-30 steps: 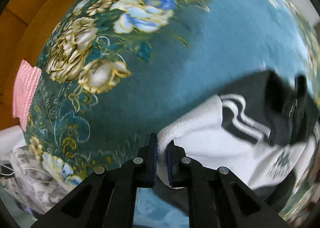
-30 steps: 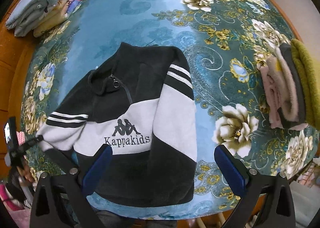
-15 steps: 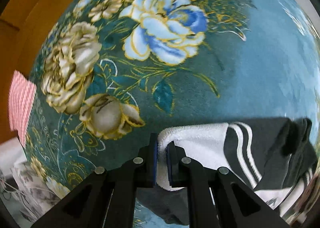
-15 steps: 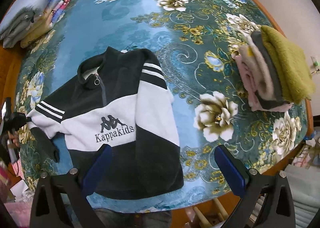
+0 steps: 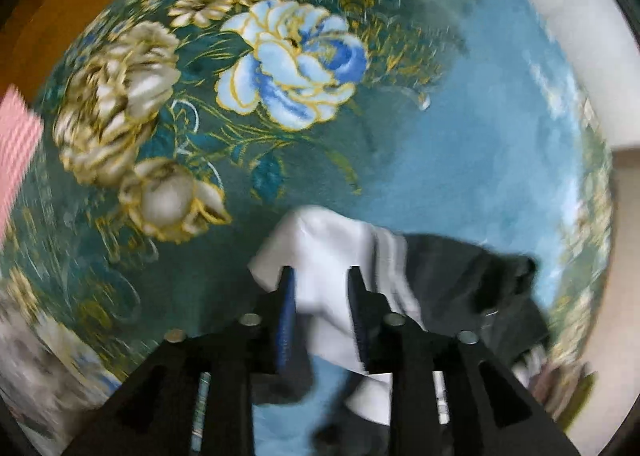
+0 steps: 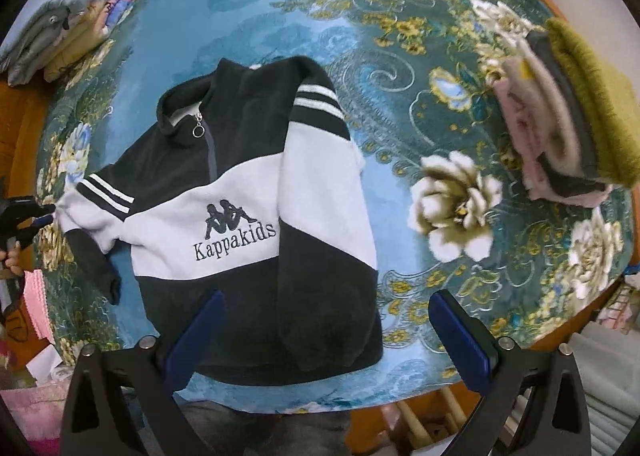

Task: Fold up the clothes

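Observation:
A black and white Kappakids fleece pullover (image 6: 240,215) lies face up on the teal floral cloth (image 6: 400,127), one sleeve folded across its chest. My left gripper (image 5: 320,276) is open over the white part of the other sleeve (image 5: 324,252), which lies between its fingers. It also shows at the left edge of the right wrist view (image 6: 36,215), at that sleeve (image 6: 92,211). My right gripper (image 6: 324,320) is wide open and empty, above the pullover's hem.
A stack of folded clothes, olive on top (image 6: 568,115), sits at the right. Folded bedding (image 6: 68,11) lies at the far left corner. The table's wooden edge (image 5: 48,7) runs along the left. A pink cloth (image 6: 36,304) hangs below.
My left gripper was shut on the white sleeve; its jaws have opened and the sleeve now lies loose between them. The right gripper's view has shifted slightly closer to the pullover.

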